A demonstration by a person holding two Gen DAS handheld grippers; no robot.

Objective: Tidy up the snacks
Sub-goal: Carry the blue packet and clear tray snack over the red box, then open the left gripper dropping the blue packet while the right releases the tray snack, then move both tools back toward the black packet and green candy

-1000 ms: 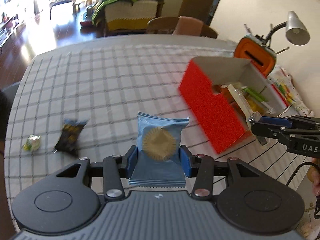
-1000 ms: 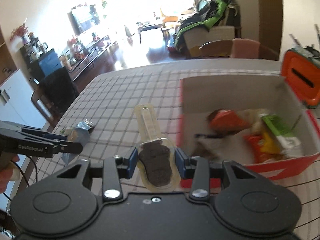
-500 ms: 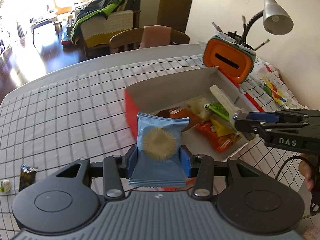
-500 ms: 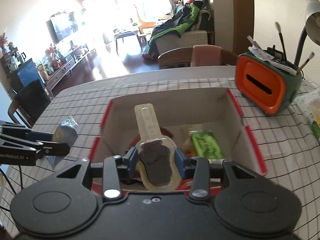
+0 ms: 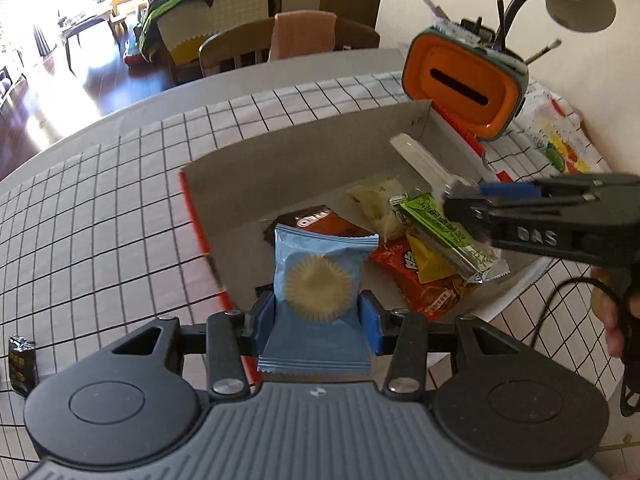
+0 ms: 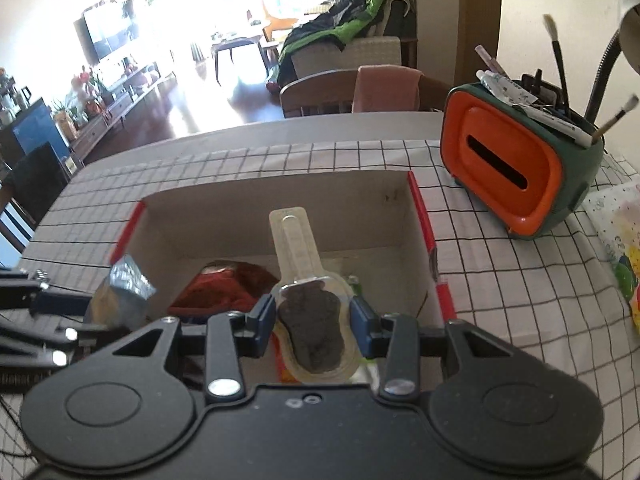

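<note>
Squarely between its blue pads, the left gripper (image 5: 319, 312) clamps a blue cookie packet (image 5: 320, 280), upright over the near wall of the red cardboard box (image 5: 280, 168). At two o'clock from it, the right gripper (image 6: 312, 320) pinches a clear paw-shaped snack pack (image 6: 310, 308) above the box's wrappers: a green bar (image 5: 444, 236) and an orange packet (image 5: 416, 276).

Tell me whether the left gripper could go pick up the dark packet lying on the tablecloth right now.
Probably not yet. The left gripper is shut on the blue cookie packet over the red box, so its jaws are occupied. The dark packet itself lies unobstructed on the checked tablecloth.
</note>
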